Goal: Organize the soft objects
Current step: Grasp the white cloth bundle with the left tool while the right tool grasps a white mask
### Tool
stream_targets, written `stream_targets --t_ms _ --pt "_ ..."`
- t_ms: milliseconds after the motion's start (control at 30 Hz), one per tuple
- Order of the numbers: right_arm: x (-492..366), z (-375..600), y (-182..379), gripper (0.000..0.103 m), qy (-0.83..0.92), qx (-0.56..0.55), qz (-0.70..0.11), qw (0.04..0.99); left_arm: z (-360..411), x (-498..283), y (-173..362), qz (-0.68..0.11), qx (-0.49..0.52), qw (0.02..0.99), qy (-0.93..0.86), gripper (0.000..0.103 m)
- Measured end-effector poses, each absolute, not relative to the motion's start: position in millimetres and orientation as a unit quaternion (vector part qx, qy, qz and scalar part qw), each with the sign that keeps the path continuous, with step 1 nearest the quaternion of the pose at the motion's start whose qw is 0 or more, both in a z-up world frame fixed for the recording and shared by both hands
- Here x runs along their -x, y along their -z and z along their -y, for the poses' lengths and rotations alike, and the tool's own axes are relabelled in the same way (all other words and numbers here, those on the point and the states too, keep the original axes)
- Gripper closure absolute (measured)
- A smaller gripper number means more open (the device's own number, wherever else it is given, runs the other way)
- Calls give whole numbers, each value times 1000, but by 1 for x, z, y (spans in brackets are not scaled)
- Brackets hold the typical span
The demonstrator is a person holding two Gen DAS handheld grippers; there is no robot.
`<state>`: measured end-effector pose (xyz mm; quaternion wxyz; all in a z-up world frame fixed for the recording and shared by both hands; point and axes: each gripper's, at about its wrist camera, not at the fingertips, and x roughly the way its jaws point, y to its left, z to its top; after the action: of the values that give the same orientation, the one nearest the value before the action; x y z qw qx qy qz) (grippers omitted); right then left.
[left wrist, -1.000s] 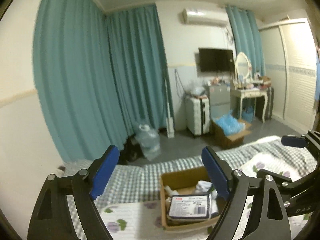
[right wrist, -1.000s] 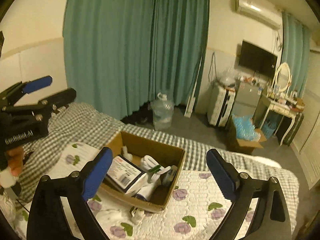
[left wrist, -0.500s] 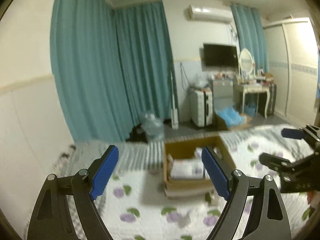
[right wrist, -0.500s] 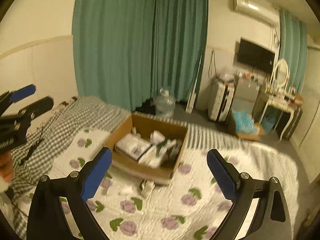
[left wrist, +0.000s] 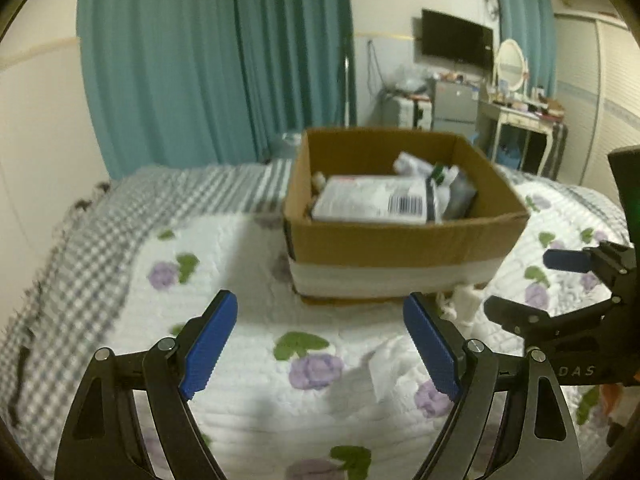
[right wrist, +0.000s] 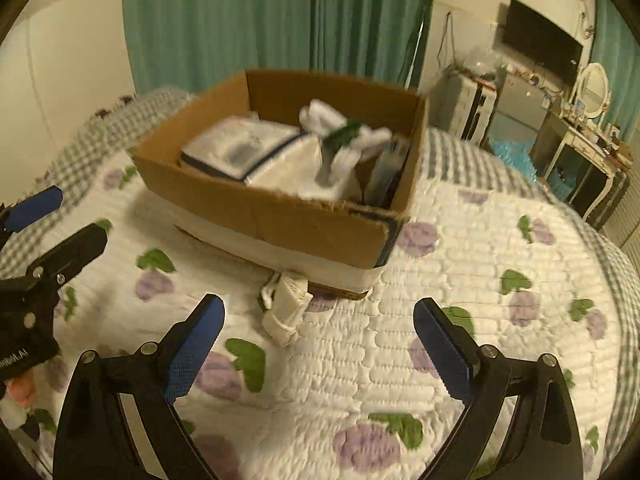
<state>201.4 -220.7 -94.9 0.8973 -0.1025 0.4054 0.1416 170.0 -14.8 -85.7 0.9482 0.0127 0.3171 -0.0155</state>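
Note:
A cardboard box (left wrist: 404, 236) (right wrist: 280, 216) sits on the flowered quilt and holds white packaged soft goods (left wrist: 372, 202) (right wrist: 256, 152) and a white bundle with a green tag (right wrist: 340, 132). A small white folded cloth (right wrist: 286, 306) lies on the quilt against the box's near side; it also shows in the left wrist view (left wrist: 464, 304). A crumpled white tissue (left wrist: 390, 364) lies near the left gripper's right finger. My left gripper (left wrist: 320, 350) is open and empty, above the quilt before the box. My right gripper (right wrist: 318, 352) is open and empty, just short of the folded cloth.
The bed has a grey checked blanket (left wrist: 100, 220) along its left and far sides. Teal curtains (left wrist: 216, 60) hang behind. A dresser with mirror (left wrist: 516, 92), TV (left wrist: 456, 42) and suitcase (right wrist: 464, 108) stand across the room.
Both grippers have dropped and tilted down toward the bed, closing in on the box. The box now fills the middle of both views. Both stay open.

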Motion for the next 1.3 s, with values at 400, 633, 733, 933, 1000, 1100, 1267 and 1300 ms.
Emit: stream_targets --t_ms 400,633,733,933,1000,1100,1267,1300 --pt "-245 206 160 66 -179 85 -481 854 31 -190 150 -397 -4 915 75 18" --pt "-244 218 145 78 -176 78 -466 863 53 -194 158 -408 -16 905 120 19" --pt "-243 222 144 78 -171 73 -470 863 57 -205 167 -422 -17 899 118 21" --pt "-242 224 141 79 -174 89 -467 863 54 -206 171 -427 -9 895 131 59" --pt "-235 217 137 79 -176 95 -461 865 52 -204 170 -425 -7 895 133 62" --pt "-230 218 129 79 -176 93 -455 868 50 -195 162 -418 -8 898 135 62" --pt "-212 223 112 79 -168 98 -439 877 41 -174 134 -391 -18 911 132 62" --pt "-208 224 107 79 -166 95 -433 881 40 -168 126 -386 -20 913 131 62"
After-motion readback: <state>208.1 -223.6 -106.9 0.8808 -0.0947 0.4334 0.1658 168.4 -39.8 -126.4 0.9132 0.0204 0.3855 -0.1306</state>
